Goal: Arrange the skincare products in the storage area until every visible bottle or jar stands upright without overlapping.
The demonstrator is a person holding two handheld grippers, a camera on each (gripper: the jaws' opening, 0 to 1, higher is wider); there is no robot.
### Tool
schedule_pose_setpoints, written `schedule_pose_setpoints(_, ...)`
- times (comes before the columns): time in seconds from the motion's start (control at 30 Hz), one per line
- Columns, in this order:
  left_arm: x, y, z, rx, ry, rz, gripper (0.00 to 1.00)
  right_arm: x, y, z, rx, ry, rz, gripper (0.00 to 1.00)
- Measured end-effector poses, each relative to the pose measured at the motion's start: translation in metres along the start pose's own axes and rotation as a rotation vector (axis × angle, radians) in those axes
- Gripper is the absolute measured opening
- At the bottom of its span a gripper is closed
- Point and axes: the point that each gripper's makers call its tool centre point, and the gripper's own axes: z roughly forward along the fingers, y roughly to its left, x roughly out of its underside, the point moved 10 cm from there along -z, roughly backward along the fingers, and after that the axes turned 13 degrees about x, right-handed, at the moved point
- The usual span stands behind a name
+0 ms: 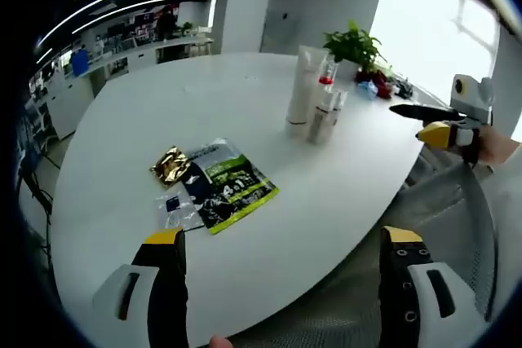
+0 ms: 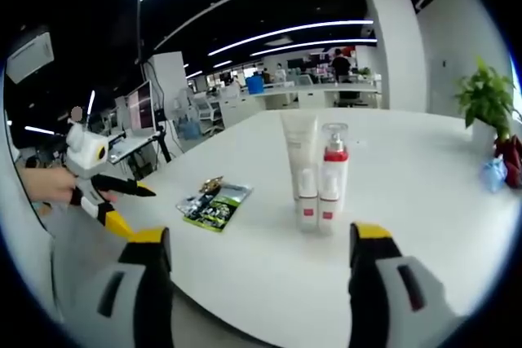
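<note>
Upright on the white table (image 1: 163, 112) stands a tight group: a tall white tube (image 1: 303, 87), a clear spray bottle with a red collar (image 1: 328, 79) and two small white bottles (image 1: 325, 116). The right gripper view has the same tube (image 2: 299, 146), spray bottle (image 2: 334, 156) and small bottles (image 2: 307, 201) just ahead. My left gripper (image 1: 283, 238) is open over the table's near edge, short of the flat sachets (image 1: 220, 185). My right gripper (image 2: 261, 238) is open in front of the bottles and holds nothing; in the left gripper view that right gripper (image 1: 408, 121) hangs off the table's right edge.
A gold sachet (image 1: 170, 165), a green-black packet (image 1: 236, 185) and a small clear sachet (image 1: 175, 209) lie flat, partly overlapping. A potted plant (image 1: 352, 42) with red and blue items beside it stands at the far edge. The left gripper (image 2: 130, 205) is held by a hand at the left.
</note>
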Motion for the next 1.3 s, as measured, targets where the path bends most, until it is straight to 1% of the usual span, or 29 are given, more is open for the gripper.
schedule_pose_setpoints(0.17,0.004,0.000,0.000,-0.003,0.023,-0.011,0.97,0.003,-0.001,0.000,-0.004,-0.016,-0.003,0.96)
schedule_pose_setpoints(0.23,0.003,-0.001,0.002,-0.005,0.016,-0.005,0.97,0.004,-0.002,0.000,-0.001,-0.010,-0.013,0.96)
schedule_pose_setpoints(0.3,0.002,-0.001,0.003,-0.003,0.011,-0.013,0.97,0.005,-0.003,0.000,-0.009,-0.014,-0.004,0.97)
schedule_pose_setpoints(0.37,0.001,-0.002,0.005,-0.006,0.015,-0.011,0.97,0.005,-0.004,0.000,-0.012,-0.022,0.008,0.99)
schedule_pose_setpoints(0.57,-0.002,-0.001,0.010,-0.007,0.026,-0.012,0.97,0.006,-0.006,0.001,0.003,-0.018,0.007,0.98)
schedule_pose_setpoints(0.67,-0.005,0.001,0.015,-0.017,0.032,-0.028,0.97,0.007,-0.008,0.003,0.016,-0.005,-0.004,0.99)
schedule_pose_setpoints(0.83,-0.010,0.009,0.025,-0.046,0.048,-0.059,0.97,0.006,-0.009,0.002,0.020,-0.010,-0.009,1.00)
schedule_pose_setpoints(0.97,-0.016,0.016,0.036,-0.055,0.056,-0.100,0.97,0.006,-0.010,0.002,0.020,-0.016,0.009,0.99)
schedule_pose_setpoints(1.03,-0.018,0.020,0.042,-0.058,0.061,-0.103,0.97,0.006,-0.011,0.002,0.019,-0.014,0.017,0.99)
schedule_pose_setpoints(1.2,-0.025,0.030,0.055,-0.103,0.060,-0.128,0.97,0.006,-0.012,0.001,0.021,-0.020,0.030,0.99)
schedule_pose_setpoints(1.3,-0.028,0.038,0.061,-0.111,0.060,-0.150,0.97,0.006,-0.014,0.001,0.027,-0.022,0.042,0.99)
